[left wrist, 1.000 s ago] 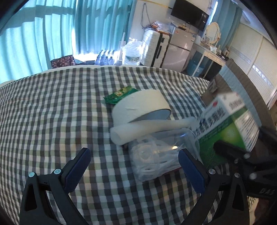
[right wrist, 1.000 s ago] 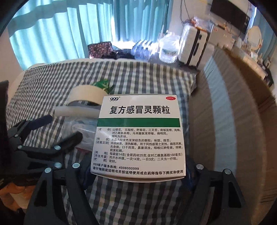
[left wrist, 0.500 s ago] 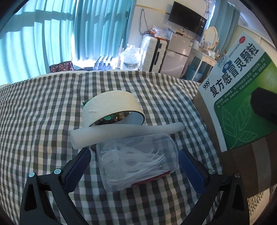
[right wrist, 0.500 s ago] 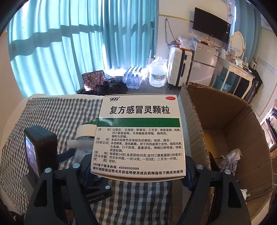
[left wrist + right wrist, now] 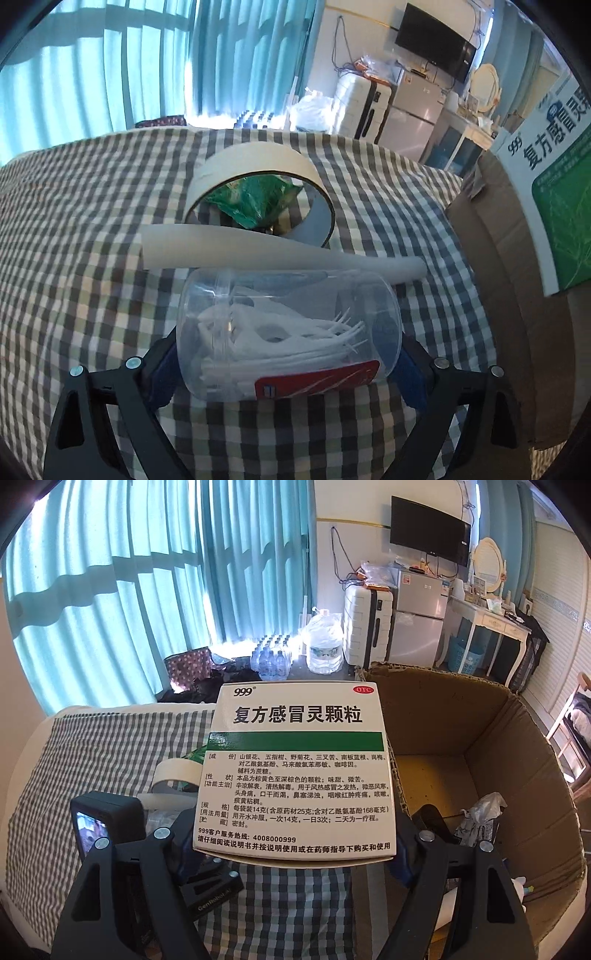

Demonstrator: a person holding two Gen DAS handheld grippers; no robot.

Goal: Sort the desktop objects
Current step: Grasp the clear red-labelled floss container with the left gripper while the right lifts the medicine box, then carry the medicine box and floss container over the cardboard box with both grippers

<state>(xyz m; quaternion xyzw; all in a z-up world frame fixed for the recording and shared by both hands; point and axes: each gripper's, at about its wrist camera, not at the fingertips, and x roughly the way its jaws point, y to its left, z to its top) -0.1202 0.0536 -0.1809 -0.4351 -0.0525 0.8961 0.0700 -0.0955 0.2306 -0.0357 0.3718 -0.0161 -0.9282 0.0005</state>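
I have 2 grippers working: 1 carries the medicine box, 1 straddles the clear jar.

My right gripper is clamped on the medicine box, lifted beside the open cardboard box. My left gripper has just been closing, its jaws wide around the clear jar lying on the checked cloth; I cannot tell whether the pads press it. Behind the jar lie a white tube, a tape roll and a green packet.

Printed on the medicine box: "999", red "OTC", "复方感冒灵颗粒", hotline "4008000999". Faint "GenRobot.AI" on the left claw body, at 7 o'clock.
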